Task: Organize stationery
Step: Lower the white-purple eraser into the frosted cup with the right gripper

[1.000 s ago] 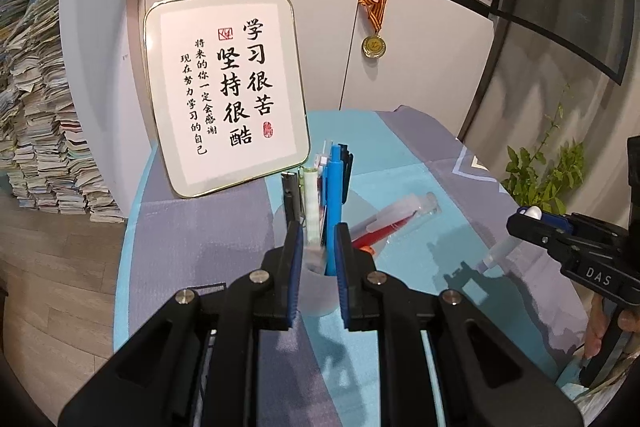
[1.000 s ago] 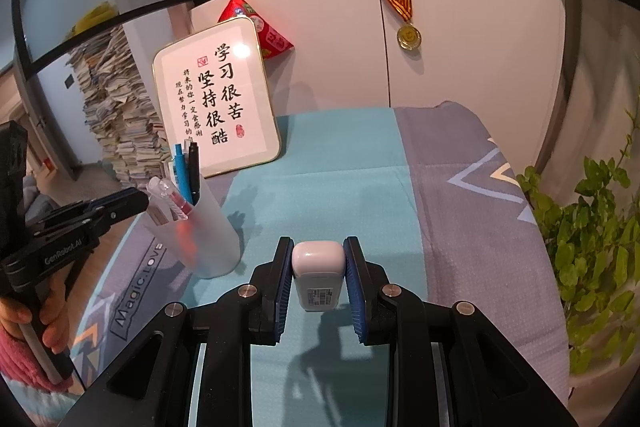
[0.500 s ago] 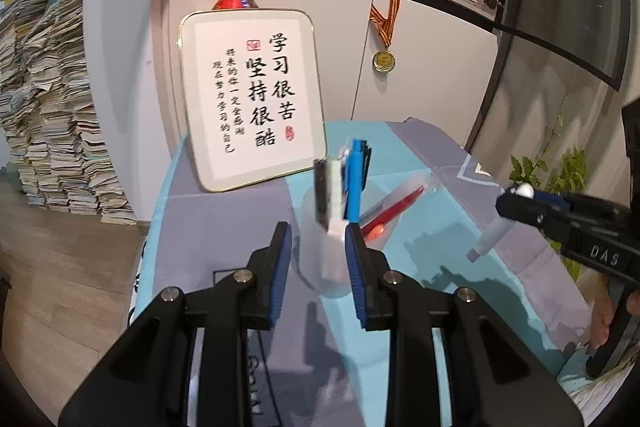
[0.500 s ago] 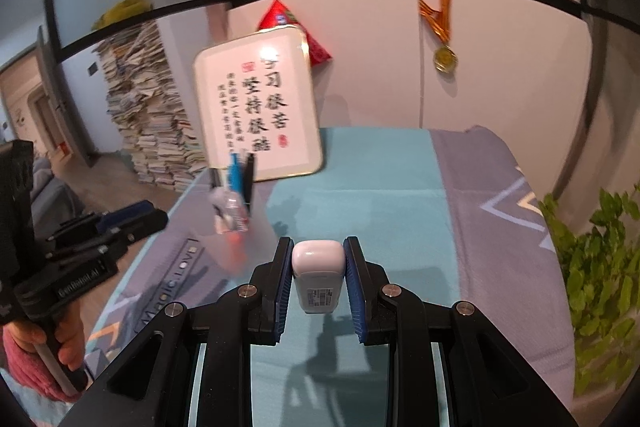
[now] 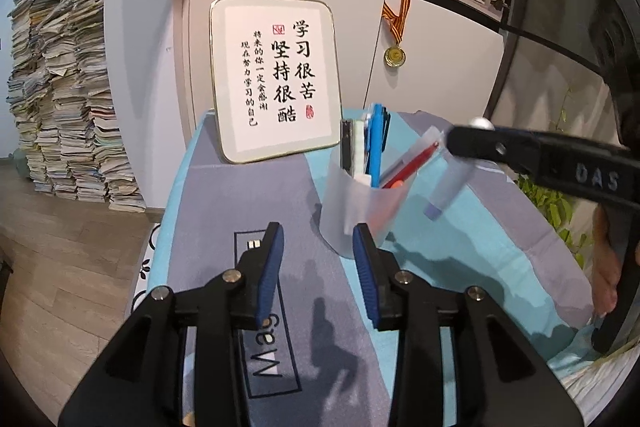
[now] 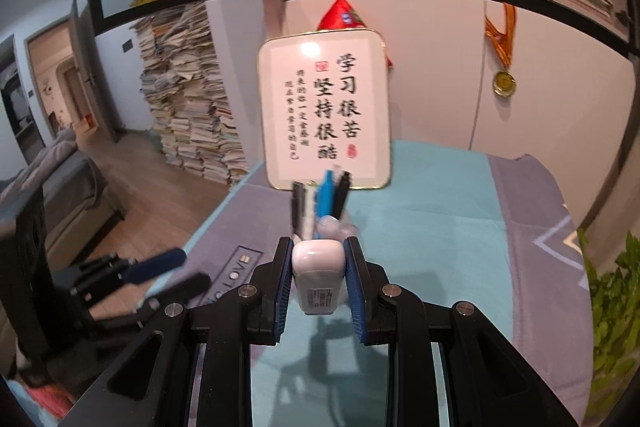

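Note:
A frosted white pen cup stands on the table with blue, black and red pens in it. My left gripper is open and empty, just in front of and left of the cup. My right gripper is shut on a white correction-tape dispenser and holds it right behind the cup's pens. In the left wrist view the right gripper hangs over the cup's right rim with the white item pointing down.
A framed calligraphy sign leans on the wall behind the cup. The table carries a blue and grey cloth. A green plant stands at the table's right. Stacked books rise at the left.
My left gripper opened, let go of the cup and pulled back. My right gripper swung left with the white dispenser to just above the cup.

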Available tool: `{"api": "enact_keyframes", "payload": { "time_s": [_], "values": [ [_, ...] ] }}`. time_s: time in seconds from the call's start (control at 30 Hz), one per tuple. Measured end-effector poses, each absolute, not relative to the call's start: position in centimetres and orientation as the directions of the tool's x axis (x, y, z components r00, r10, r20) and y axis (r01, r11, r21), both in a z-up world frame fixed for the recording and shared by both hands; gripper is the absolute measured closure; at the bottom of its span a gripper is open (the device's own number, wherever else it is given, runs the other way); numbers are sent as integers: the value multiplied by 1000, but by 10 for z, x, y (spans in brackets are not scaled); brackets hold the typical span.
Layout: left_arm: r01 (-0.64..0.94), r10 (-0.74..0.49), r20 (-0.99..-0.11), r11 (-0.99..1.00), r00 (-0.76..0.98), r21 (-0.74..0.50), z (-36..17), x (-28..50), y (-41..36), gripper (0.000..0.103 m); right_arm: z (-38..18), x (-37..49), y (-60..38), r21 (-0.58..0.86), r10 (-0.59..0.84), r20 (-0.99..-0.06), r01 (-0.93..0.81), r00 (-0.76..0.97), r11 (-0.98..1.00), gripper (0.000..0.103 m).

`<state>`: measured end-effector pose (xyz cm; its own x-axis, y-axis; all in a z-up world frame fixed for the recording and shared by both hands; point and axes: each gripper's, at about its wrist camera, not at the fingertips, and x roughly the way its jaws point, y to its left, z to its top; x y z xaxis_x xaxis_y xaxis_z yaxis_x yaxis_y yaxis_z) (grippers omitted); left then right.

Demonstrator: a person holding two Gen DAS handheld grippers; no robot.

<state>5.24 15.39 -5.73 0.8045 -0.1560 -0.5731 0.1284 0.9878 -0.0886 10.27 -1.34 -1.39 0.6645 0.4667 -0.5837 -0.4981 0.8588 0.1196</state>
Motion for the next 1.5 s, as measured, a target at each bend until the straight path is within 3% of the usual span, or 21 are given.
{"api": "enact_keyframes", "payload": {
  "time_s": [0.43, 1.5],
  "values": [
    [131, -168, -584, 986, 794, -105, -66, 58, 161, 64, -9, 133, 16, 30, 391, -555, -452, 734, 892, 76],
    [136, -171, -611, 985, 773, -105, -72, 62, 156, 62, -20, 150, 22, 68, 431, -582, -487, 690, 871, 76]
  ]
}}
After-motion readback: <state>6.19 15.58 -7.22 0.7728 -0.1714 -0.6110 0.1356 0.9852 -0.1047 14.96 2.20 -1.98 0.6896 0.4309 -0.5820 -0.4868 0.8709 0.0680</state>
